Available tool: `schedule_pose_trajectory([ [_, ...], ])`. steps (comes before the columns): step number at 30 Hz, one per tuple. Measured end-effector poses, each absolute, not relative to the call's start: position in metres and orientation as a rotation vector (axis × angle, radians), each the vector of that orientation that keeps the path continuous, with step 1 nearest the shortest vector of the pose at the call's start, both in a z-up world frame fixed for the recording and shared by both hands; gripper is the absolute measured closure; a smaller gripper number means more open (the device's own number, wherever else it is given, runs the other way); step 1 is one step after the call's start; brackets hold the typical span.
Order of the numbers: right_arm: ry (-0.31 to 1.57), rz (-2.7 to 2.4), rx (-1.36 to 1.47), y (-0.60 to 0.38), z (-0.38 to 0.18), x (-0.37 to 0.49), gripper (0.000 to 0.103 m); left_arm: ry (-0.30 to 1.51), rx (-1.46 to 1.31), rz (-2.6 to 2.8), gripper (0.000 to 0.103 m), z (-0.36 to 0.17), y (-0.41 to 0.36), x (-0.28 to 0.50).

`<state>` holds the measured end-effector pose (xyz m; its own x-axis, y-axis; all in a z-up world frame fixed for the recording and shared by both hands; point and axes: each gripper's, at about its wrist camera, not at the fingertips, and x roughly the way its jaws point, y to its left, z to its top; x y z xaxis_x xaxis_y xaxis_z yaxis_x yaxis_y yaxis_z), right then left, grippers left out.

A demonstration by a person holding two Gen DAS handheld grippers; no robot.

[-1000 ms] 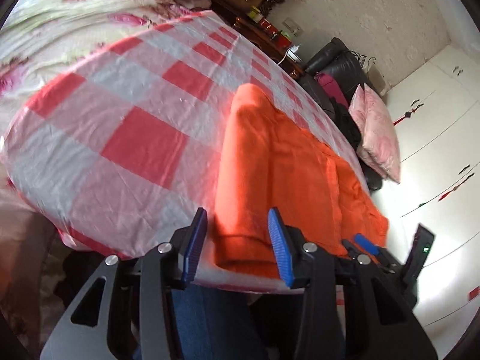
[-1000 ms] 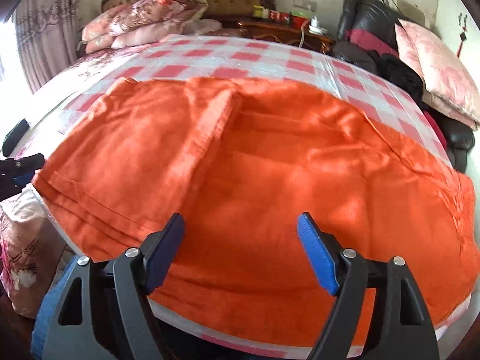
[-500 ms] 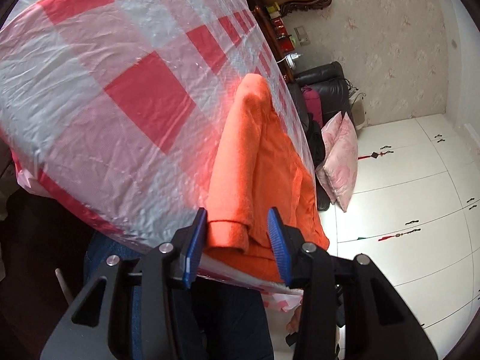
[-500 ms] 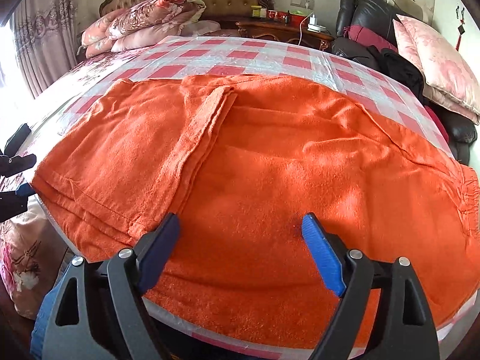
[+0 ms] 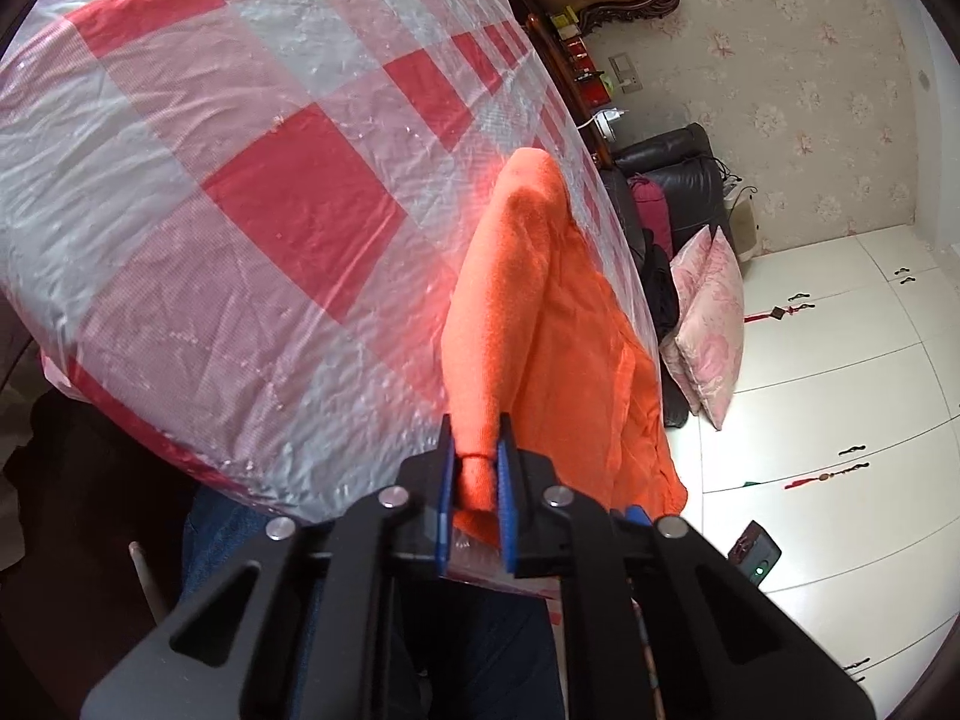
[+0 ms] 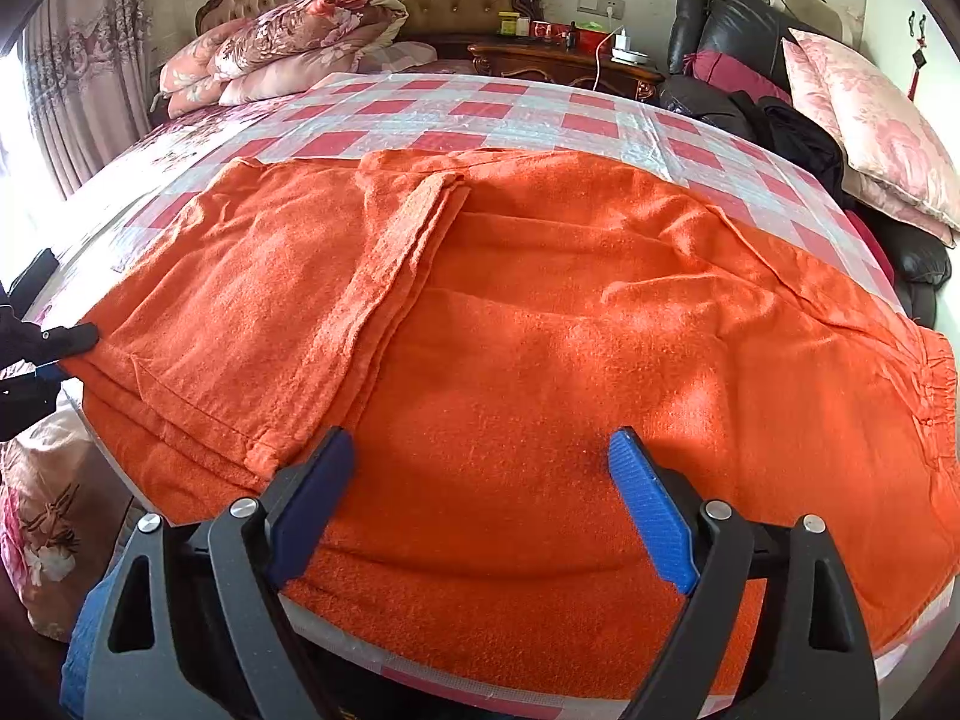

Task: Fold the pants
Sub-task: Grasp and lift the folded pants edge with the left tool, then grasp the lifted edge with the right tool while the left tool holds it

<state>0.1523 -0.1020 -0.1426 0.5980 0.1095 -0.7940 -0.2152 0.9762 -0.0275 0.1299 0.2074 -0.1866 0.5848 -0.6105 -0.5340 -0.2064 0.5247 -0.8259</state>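
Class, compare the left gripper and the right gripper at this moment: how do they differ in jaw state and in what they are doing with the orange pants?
The left gripper has just closed and pinches a hem corner of the orange pants; the right gripper stands wide open, gripping nothing. The left is at the pants' end; the right hangs over their middle. Both have black frames and blue pads.

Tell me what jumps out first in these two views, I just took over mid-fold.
The bright orange pants dominate, spread across the red-and-white checked cover at the near edge of the bed, one leg end already folded over on the left. The left tool has just closed and is pinching the pants' hem at that left edge. The right tool hovers wide open above the middle of the pants, holding nothing.
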Motion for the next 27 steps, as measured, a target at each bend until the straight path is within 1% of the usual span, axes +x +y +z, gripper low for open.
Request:
schedule_pose_trajectory([
  [6, 0.911, 0.188, -0.124, -0.102, -0.143, 0.152, 0.018, 0.942, -1.003, -0.289, 0.092, -0.186, 0.21, 0.127],
  [7, 0.912, 0.188, -0.124, -0.102, -0.143, 0.152, 0.018, 0.942, -0.999, -0.288, 0.09, -0.186, 0.21, 0.126],
  [9, 0.912, 0.189, -0.125, -0.102, -0.143, 0.152, 0.018, 0.931, -1.023, -0.306, 0.075, -0.185, 0.21, 0.126],
  [10, 0.916, 0.191, -0.124, -0.102, -0.142, 0.153, 0.018, 0.926, -1.022, -0.314, 0.071, -0.184, 0.21, 0.126],
  [11, 0.924, 0.194, -0.124, -0.103, -0.142, 0.153, 0.018, 0.925, -1.008, -0.311, 0.069, -0.181, 0.208, 0.126],
  [13, 0.941, 0.187, -0.121, -0.104, -0.14, 0.155, 0.018, 0.93, -0.95, -0.293, 0.068, -0.175, 0.205, 0.126],
  [16, 0.916, 0.18, -0.073, -0.111, -0.129, 0.156, 0.018, 0.927, -0.928, -0.281, 0.066, -0.173, 0.204, 0.126],
  [17, 0.91, 0.181, -0.062, -0.112, -0.126, 0.156, 0.018, 0.922, -0.918, -0.265, 0.061, -0.171, 0.205, 0.125],
  [18, 0.904, 0.186, -0.054, -0.112, -0.123, 0.157, 0.019, 0.906, -0.882, -0.227, 0.052, -0.164, 0.206, 0.122],
  [20, 0.907, 0.216, -0.031, -0.111, -0.119, 0.161, 0.02, 0.868, -0.797, -0.174, 0.051, -0.149, 0.207, 0.119],
  [23, 0.97, 0.345, 0.153, -0.117, -0.123, 0.174, 0.034, 0.819, -0.681, -0.119, 0.052, -0.129, 0.205, 0.114],
  [24, 0.991, 0.378, 0.2, -0.117, -0.125, 0.179, 0.037, 0.8, -0.608, -0.115, 0.056, -0.12, 0.197, 0.113],
  [26, 1.004, 0.398, 0.22, -0.116, -0.126, 0.187, 0.038, 0.771, -0.448, -0.125, 0.063, -0.106, 0.176, 0.112],
  [27, 1.018, 0.423, 0.242, -0.115, -0.127, 0.195, 0.038, 0.737, -0.311, -0.147, 0.063, -0.097, 0.153, 0.108],
])
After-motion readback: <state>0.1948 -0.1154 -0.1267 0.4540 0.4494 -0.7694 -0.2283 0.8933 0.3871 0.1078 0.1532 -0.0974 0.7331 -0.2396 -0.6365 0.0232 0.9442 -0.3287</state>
